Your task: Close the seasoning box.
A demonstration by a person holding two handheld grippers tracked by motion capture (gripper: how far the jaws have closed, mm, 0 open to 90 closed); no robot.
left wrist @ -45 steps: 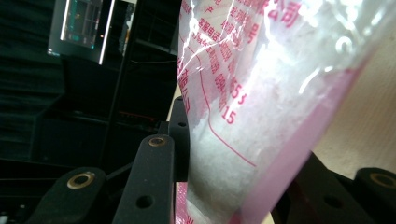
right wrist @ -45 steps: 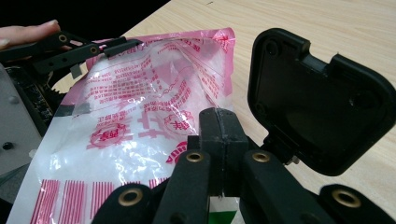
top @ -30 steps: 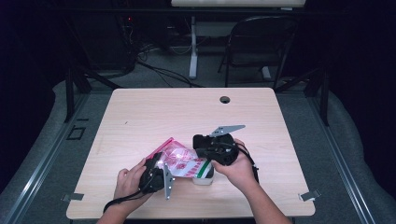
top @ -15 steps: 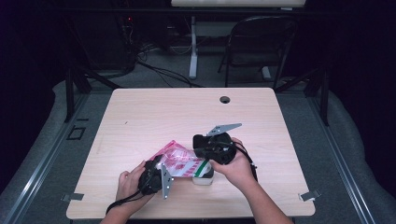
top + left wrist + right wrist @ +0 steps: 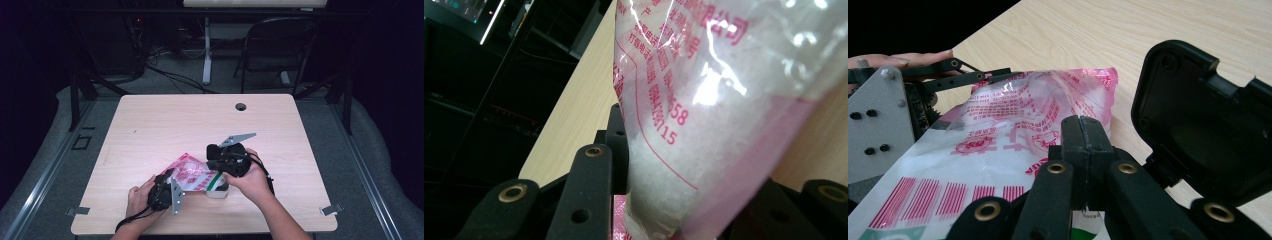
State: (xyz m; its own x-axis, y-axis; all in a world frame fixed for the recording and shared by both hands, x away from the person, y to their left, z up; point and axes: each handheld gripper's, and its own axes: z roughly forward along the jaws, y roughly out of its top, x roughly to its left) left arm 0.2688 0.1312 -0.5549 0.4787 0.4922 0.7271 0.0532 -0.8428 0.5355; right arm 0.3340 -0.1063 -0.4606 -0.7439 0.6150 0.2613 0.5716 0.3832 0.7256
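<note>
A clear plastic bag (image 5: 192,172) with pink and red print and white granules inside lies on the wooden table (image 5: 200,120) near its front edge. My left gripper (image 5: 175,179) comes in from the left and is shut on the bag's end. In the left gripper view the bag (image 5: 704,100) bulges between the jaws (image 5: 704,170), and the left pad presses its side. My right gripper (image 5: 211,167) rests on the bag's right part. Its jaws (image 5: 1082,122) are pressed together over the bag (image 5: 1013,115); whether film is pinched between them I cannot tell.
A white object (image 5: 218,193) lies partly under the bag's near end. A black hollow plastic shell (image 5: 1198,125) sits close beside the right jaws. A cable hole (image 5: 240,106) is at the table's back. A folding chair (image 5: 280,50) stands behind the table.
The left hand and its gripper have edged slightly right toward the bag. The right hand has stayed put.
</note>
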